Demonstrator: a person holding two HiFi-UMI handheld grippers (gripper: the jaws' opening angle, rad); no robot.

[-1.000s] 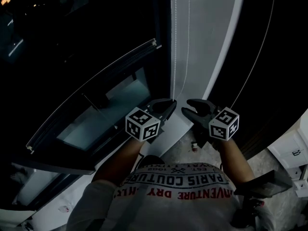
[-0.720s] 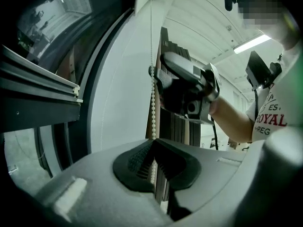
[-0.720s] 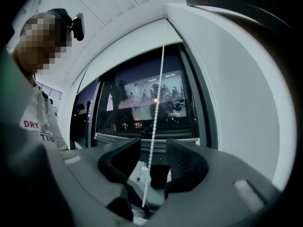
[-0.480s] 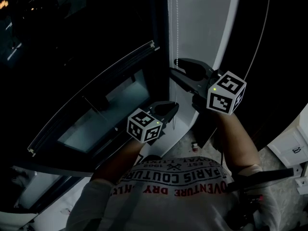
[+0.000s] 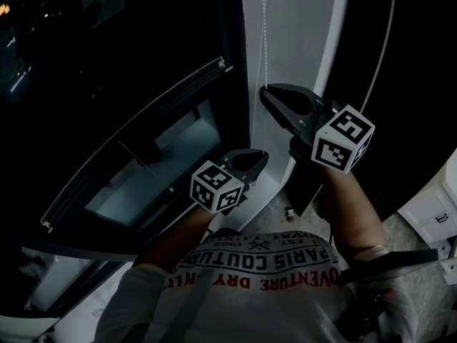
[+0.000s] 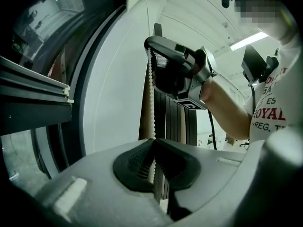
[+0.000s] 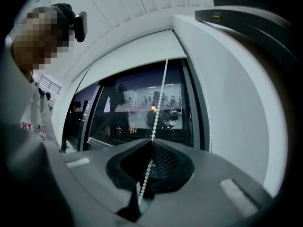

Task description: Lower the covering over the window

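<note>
Covering first: I honestly can't pick out its bottom edge anywhere, and the window [image 7: 137,108] glass is bare and dark as far down as the right gripper view shows. So I'd say the lowering has barely begun, if at all. What's actually in hand is the bead chain [image 5: 265,41] hanging along the white wall strip [image 5: 300,48] just beside the dark frame. The left hand-held gripper [image 5: 261,158] is clamped tight on it low down. The right hand-held gripper [image 5: 264,91] sits higher on the same chain, its jaws closing with the beads running right between the tips (looks pinched already to me). What's left is pretty much everything: work the chain down until the glass is covered. As for containers, none show in any view, so nothing to report there.
</note>
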